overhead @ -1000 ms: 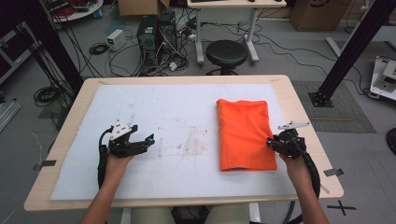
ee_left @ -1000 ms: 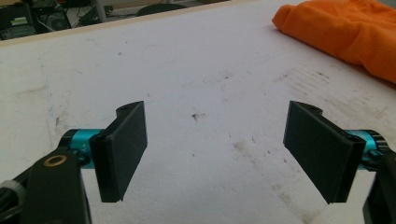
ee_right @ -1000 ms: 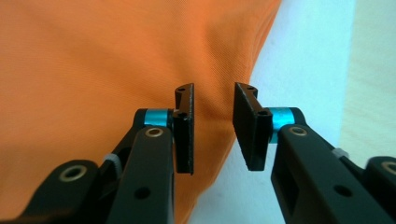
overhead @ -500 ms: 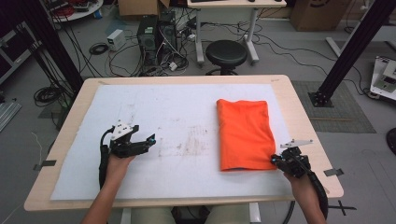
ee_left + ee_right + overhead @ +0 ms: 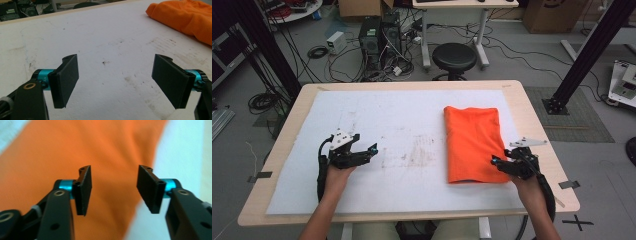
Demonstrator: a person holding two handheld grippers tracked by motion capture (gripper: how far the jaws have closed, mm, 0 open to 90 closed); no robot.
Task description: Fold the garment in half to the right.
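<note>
Folded orange cloth (image 5: 472,142) lies flat on the right half of the table, on the white sheet (image 5: 402,135) that covers most of the tabletop. It is a tall rectangle, long side running away from the person, folded edges fairly neat, near edge slightly open at the bottom. In the left gripper view the cloth (image 5: 186,17) sits far up in the right corner, well apart from that gripper. In the right gripper view the cloth (image 5: 75,152) takes up most of the background, blurred, with white sheet (image 5: 180,152) to its right.

Right gripper (image 5: 496,162) sits at the cloth's near right corner, tips pointing left over the cloth edge, held in the person's right hand (image 5: 528,182). Its jaws have just been opening. In the right gripper view the right gripper (image 5: 113,190) has both jaws clearly parted, about half spread, nothing between the pads; cloth is seen beyond the gap, not gripped. Whether the tips touch the fabric cannot be told.

Left gripper (image 5: 371,149) rests on the left part of the white sheet, well apart from the cloth, held in the left hand (image 5: 337,172), tips pointing right. In its own view the left gripper (image 5: 115,77) has jaws wide apart, empty, over bare stained sheet (image 5: 105,37).

Wooden table rim (image 5: 407,85) shows around the sheet. Black stool (image 5: 454,57) stands beyond the far edge, cables and computer boxes (image 5: 379,37) on the floor behind.
</note>
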